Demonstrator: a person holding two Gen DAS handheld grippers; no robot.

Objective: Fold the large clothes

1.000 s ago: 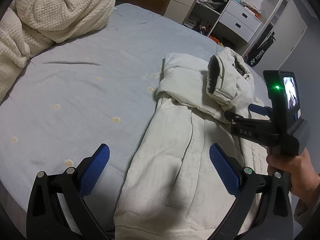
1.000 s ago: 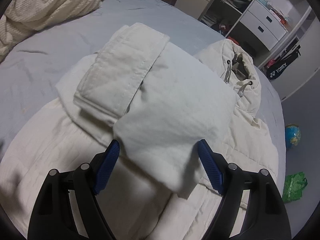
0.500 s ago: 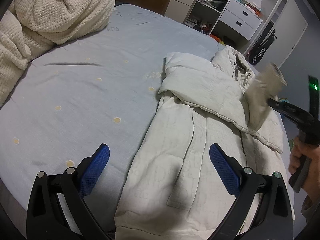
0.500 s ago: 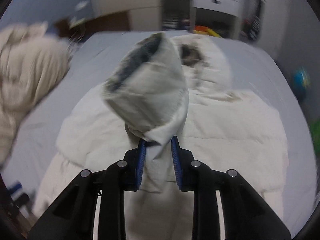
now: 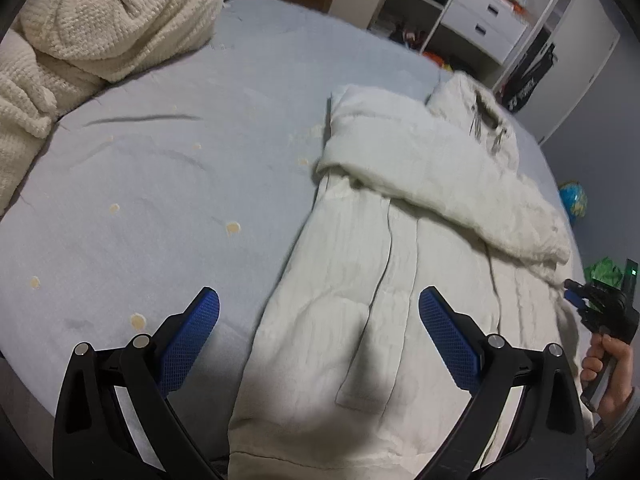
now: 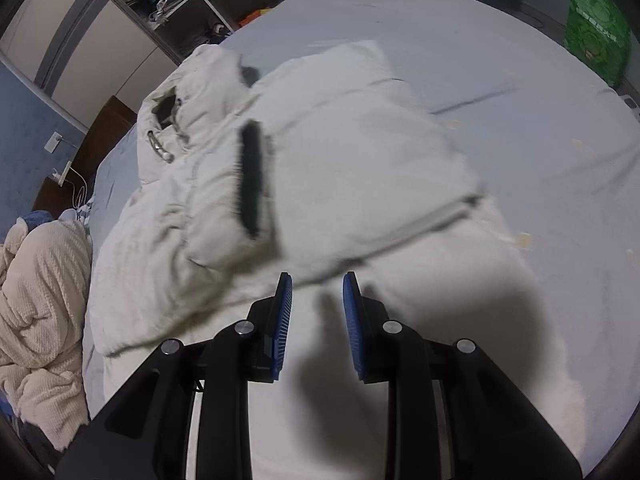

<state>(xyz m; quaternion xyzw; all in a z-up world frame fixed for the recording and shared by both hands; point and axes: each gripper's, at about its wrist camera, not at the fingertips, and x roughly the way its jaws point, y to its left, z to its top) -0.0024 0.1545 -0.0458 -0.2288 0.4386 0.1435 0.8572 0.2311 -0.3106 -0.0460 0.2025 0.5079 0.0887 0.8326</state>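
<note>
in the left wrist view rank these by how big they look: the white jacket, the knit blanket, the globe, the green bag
Largest to smallest, as they look in the left wrist view:
1. white jacket
2. knit blanket, partly cut off by the frame
3. and 4. globe and green bag: both small, far and partly hidden, too close to rank.

Motion-blurred jacket sleeve; jacket hem cut off by bottom edge.
</note>
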